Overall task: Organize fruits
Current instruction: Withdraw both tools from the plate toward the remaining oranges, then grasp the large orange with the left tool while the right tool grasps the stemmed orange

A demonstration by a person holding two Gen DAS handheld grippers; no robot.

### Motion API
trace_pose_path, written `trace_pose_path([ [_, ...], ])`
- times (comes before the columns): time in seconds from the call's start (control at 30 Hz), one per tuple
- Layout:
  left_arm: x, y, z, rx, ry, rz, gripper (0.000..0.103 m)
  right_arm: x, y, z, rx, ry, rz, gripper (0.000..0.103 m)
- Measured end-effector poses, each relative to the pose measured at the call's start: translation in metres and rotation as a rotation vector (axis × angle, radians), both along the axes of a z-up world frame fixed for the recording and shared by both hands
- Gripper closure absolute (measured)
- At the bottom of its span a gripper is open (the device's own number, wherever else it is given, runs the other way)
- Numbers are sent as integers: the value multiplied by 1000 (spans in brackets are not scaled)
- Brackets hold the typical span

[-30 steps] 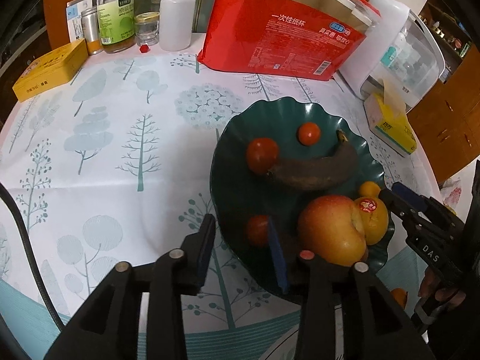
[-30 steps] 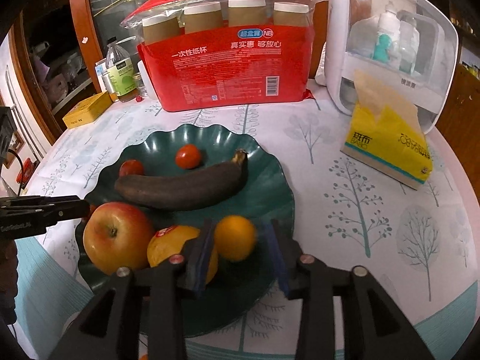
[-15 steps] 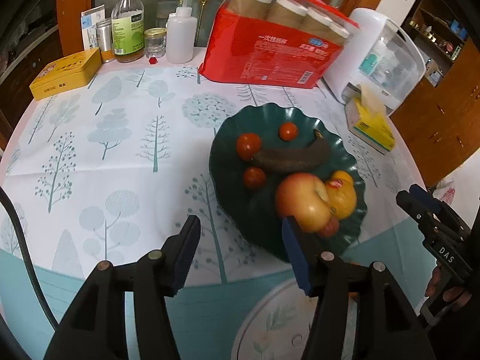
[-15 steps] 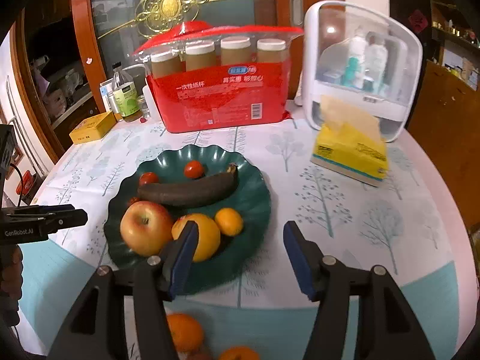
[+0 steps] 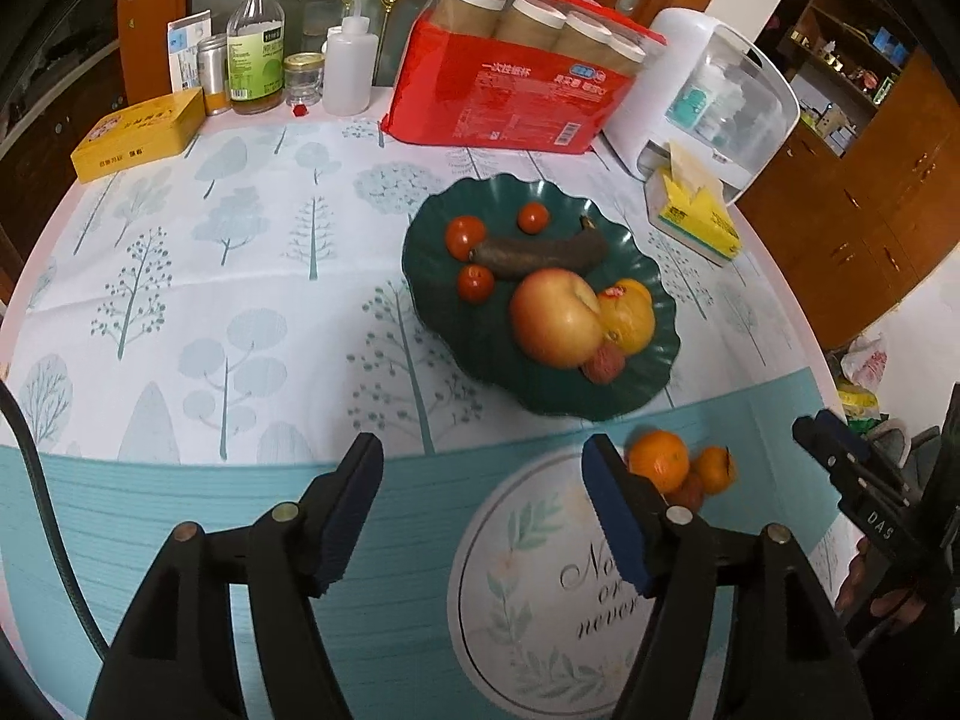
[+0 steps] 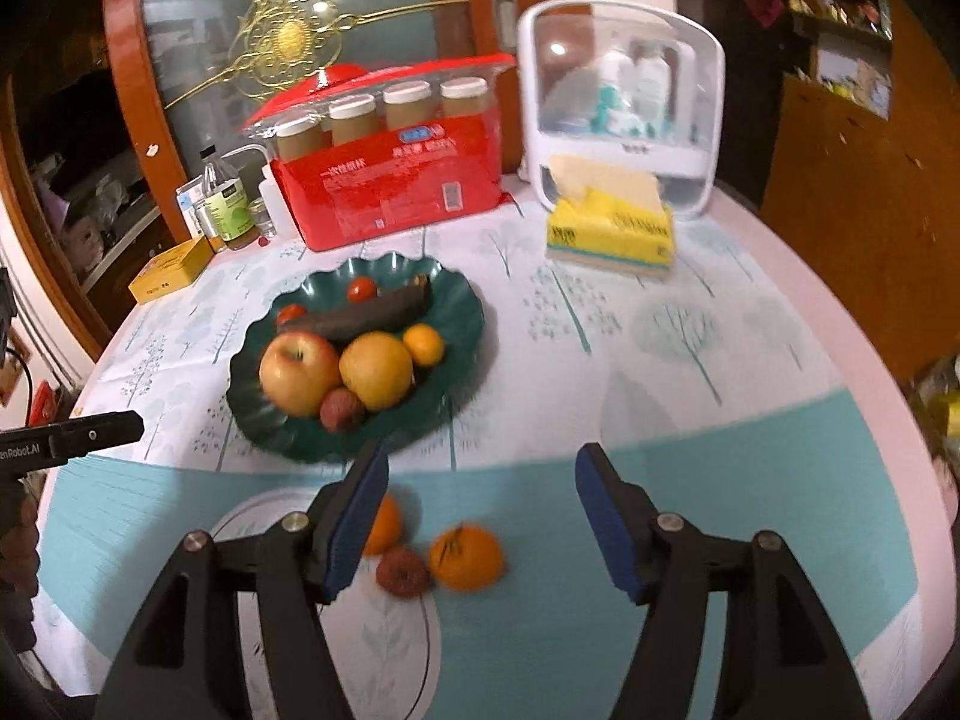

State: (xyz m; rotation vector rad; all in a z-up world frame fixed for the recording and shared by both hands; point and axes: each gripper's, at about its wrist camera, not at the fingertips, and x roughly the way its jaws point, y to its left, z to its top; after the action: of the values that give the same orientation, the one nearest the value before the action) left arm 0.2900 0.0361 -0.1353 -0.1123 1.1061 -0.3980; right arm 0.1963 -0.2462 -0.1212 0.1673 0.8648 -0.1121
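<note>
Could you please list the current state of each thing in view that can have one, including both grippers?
left gripper: open, empty.
right gripper: open, empty.
green plate: upright, holding fruit.
banana: blackened, lying on the plate.
apple: on the plate, against the large orange.
two mandarins: off the plate, on the tablecloth.
tissue pack: opened, tissue sticking out.
squeeze bottle: upright, capped.
</note>
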Motion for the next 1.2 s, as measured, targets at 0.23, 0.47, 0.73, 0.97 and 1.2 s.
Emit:
trace_pose_path([
  [0.23, -14, -5, -2, 22, 32, -20, 32, -31, 0, -19, 104, 59, -41, 37],
  [0.47, -20, -26, -6, 80, 71, -66, 23, -39, 6, -39, 133, 110, -8, 37],
  [0.73, -13, -61, -23, 115, 126, -133, 23, -33, 8, -54, 38, 114, 60, 37],
  [0.97, -5, -98, -41, 132, 174, -179, 23, -23, 5, -69, -63, 126, 132, 37],
  [1.2, 4, -124, -60, 95, 208, -197, 23, -20, 1, -79, -92, 127, 182, 38],
])
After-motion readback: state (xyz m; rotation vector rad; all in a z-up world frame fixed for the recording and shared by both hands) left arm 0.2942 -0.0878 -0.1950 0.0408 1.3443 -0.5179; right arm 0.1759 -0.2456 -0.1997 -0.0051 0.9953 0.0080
